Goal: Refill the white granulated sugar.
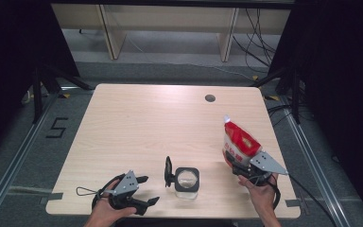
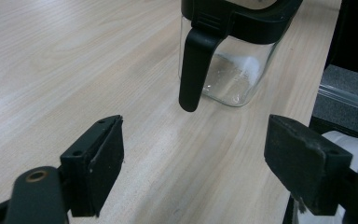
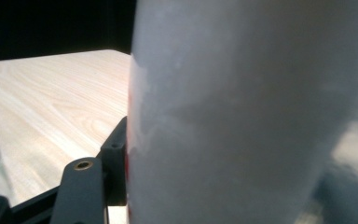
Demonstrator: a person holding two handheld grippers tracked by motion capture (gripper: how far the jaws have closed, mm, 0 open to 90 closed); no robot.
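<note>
Floor tape (image 1: 56, 127) reads "5"; bag (image 1: 238, 139) lettering illegible.

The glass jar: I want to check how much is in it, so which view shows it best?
The left gripper view. There the glass jar is close, side-on, with white residue at its bottom and its black lid latch hanging. The high view shows the jar small, from above. The right gripper view catches a blurred edge at most.
</note>
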